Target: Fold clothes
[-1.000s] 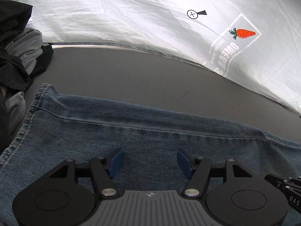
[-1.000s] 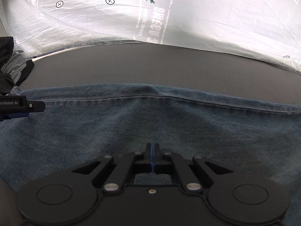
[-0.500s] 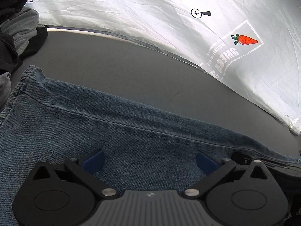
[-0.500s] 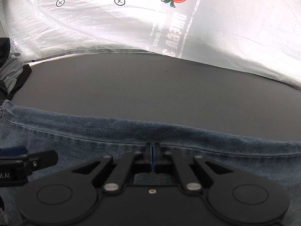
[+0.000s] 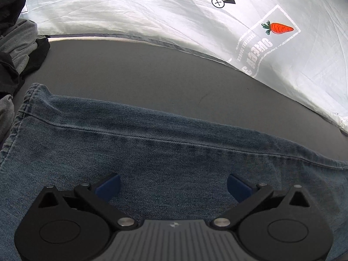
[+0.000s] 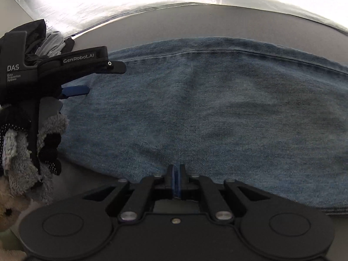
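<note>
A dark grey worktop (image 5: 134,69) ran under a crumpled white sheet (image 5: 130,6) printed with a carrot logo (image 5: 279,28), and a heap of dark and grey clothes (image 5: 15,43) sat at its left end. Across the near part of the worktop lay the jeans (image 5: 165,152), blue denim spread flat with a stitched seam along the far edge.

We had just let go with our left tool (image 5: 173,188): a second before its blue pads stood only partway apart, and now they were as wide as they go, with bare denim between them and nothing pinched. Our right tool (image 6: 176,181) had its pads pressed together at the near edge of the jeans; we could not tell whether a fold of cloth was caught between them. The right wrist view had changed too, with more denim showing ahead of that tool than half a second earlier, and the left tool (image 6: 75,90) now stood at its left beside a gloved hand (image 6: 26,134).

We judged that the denim had been laid down and released on the left, so a fresh grasp would come next.
</note>
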A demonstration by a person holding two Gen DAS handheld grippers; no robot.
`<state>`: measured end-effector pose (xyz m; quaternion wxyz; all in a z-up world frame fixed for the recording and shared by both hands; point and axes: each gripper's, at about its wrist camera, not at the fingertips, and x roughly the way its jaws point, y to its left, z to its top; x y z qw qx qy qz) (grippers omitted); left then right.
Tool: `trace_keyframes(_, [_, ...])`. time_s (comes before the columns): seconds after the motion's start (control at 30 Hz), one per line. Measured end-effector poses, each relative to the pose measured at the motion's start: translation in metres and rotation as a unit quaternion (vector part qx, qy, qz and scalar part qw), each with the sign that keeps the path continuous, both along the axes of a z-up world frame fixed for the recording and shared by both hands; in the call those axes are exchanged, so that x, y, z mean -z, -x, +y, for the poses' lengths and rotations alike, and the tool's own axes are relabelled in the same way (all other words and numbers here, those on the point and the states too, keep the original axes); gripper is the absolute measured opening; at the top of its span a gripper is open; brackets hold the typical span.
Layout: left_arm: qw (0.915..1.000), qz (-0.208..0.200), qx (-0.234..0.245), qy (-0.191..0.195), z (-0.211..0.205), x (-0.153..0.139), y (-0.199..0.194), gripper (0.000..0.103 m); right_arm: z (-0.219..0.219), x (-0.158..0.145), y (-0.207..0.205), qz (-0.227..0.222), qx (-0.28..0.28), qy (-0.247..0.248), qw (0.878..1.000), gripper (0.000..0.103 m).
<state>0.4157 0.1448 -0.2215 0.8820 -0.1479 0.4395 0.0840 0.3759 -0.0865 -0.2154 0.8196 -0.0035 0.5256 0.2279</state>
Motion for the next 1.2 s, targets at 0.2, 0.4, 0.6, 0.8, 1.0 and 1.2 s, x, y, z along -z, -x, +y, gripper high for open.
trace_keyframes(0.2, [0.9975,-0.026,-0.053,0.04,0.005,-0.024,0.062,0.103,0.004,-0.007,-0.006,-0.009,0.001,-0.001,1.0,0.003])
trace_keyframes(0.4, [0.9849,-0.032,-0.154,0.073,0.042,-0.025,0.13,0.103,0.0,-0.012,-0.009,-0.014,0.005,-0.012,1.0,0.003])
trace_keyframes(0.6, [0.9604,-0.039,-0.254,0.107,0.082,-0.02,0.17,0.103,0.007,-0.014,-0.012,-0.034,-0.015,0.001,0.999,0.003])
trace_keyframes(0.8, [0.9527,-0.028,-0.285,0.102,0.1,-0.007,0.175,0.103,0.004,-0.016,-0.015,-0.035,-0.015,-0.006,0.999,0.003])
trace_keyframes(1.0, [0.9543,-0.051,-0.291,0.045,0.102,0.003,0.159,0.092,0.005,-0.018,-0.013,-0.049,-0.024,0.0,0.998,0.003])
trace_keyframes(1.2, [0.9583,-0.049,-0.279,0.035,0.101,-0.001,0.14,0.026,0.009,-0.02,-0.008,-0.076,-0.047,0.02,0.996,0.003])
